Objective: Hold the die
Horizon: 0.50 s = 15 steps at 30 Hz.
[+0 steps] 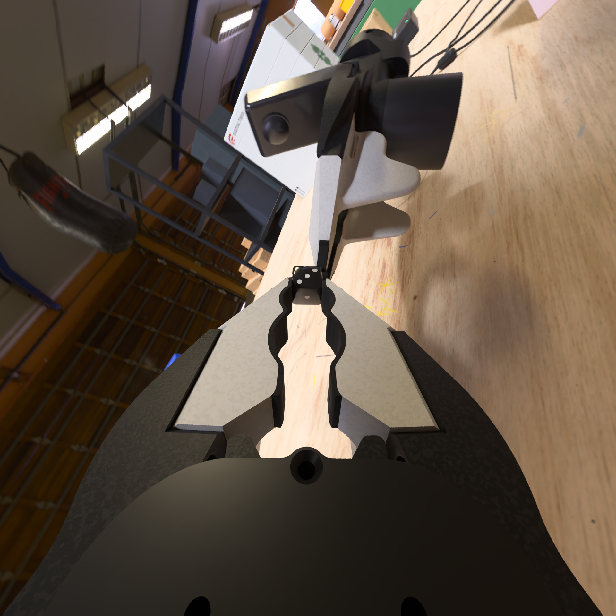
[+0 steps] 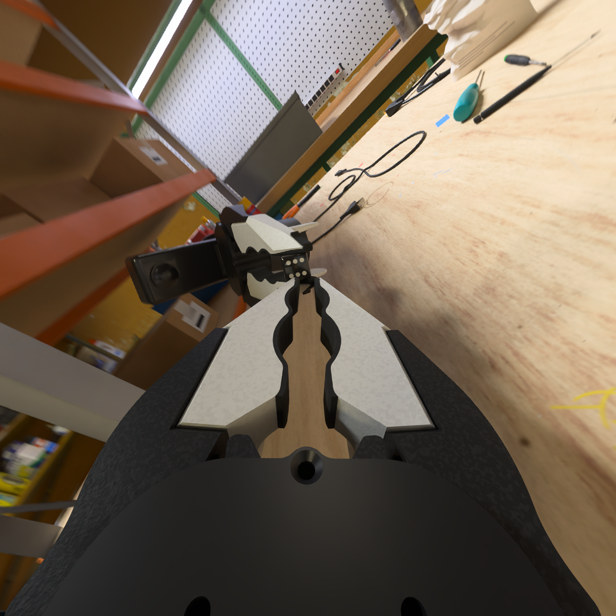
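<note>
A black die with white pips (image 1: 307, 276) sits between my left gripper's fingertips (image 1: 307, 289), and the left gripper is shut on it above the wooden table (image 1: 500, 300). In the right wrist view the die (image 2: 296, 267) shows in the left gripper's white fingers (image 2: 270, 238). My right gripper (image 2: 305, 286) points at the die from the opposite side. Its jaws stand a narrow gap apart with nothing clearly between them, and its tips are right at the die's edge. The right gripper also shows in the left wrist view (image 1: 324, 263), edge-on, beside the die.
On the table lie black cables (image 2: 383, 163), a teal-handled tool (image 2: 466, 103), a black pen (image 2: 513, 93) and crumpled paper (image 2: 473, 30). A white pegboard (image 2: 260, 60) and orange shelving (image 2: 100, 213) stand past the table's edge. A white box (image 1: 283, 93) and a metal frame (image 1: 186, 186) show in the left wrist view.
</note>
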Each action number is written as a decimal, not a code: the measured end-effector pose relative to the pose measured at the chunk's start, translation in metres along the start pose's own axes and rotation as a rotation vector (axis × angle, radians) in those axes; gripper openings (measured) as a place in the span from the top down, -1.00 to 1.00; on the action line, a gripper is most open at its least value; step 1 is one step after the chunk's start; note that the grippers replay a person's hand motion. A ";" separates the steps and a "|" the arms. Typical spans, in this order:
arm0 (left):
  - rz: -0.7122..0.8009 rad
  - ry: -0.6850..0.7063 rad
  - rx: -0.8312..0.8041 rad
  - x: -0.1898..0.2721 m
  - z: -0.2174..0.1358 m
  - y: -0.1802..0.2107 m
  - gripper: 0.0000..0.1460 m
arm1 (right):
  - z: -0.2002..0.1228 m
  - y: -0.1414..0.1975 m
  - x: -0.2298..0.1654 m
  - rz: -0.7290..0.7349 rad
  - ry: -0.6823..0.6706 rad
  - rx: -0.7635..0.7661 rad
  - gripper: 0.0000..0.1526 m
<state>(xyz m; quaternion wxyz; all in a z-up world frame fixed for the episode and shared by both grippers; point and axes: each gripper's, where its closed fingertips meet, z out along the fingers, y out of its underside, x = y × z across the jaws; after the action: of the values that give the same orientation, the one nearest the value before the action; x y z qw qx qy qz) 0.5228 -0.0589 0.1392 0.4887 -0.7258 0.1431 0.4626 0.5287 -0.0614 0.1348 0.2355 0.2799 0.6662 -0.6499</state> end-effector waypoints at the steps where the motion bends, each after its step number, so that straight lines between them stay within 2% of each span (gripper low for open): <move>1: -0.029 -0.004 -0.014 -0.001 0.000 0.000 0.78 | 0.000 -0.001 0.001 0.051 -0.010 0.013 0.92; 3: -0.112 0.002 -0.052 -0.001 0.001 0.002 0.78 | 0.000 -0.001 0.003 0.142 -0.022 0.024 0.93; 6: -0.209 0.027 -0.113 0.004 0.003 0.007 0.78 | -0.001 0.002 0.008 0.197 0.048 0.012 0.93; 9: -0.337 0.053 -0.144 0.008 0.005 0.007 0.78 | -0.004 0.004 0.009 0.194 0.103 0.023 0.92; 12: -0.569 0.128 -0.142 0.020 0.006 0.003 0.78 | -0.011 0.014 0.010 0.076 0.209 0.009 0.86; 15: -0.775 0.241 -0.148 0.045 0.004 0.002 0.78 | -0.019 0.033 0.016 -0.160 0.369 -0.062 0.82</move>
<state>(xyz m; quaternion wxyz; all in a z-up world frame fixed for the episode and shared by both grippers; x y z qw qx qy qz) 0.5427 -0.0453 0.1011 0.5532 -0.8079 -0.1183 0.1649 0.5403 -0.0412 0.1010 0.0654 0.3331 0.7378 -0.5835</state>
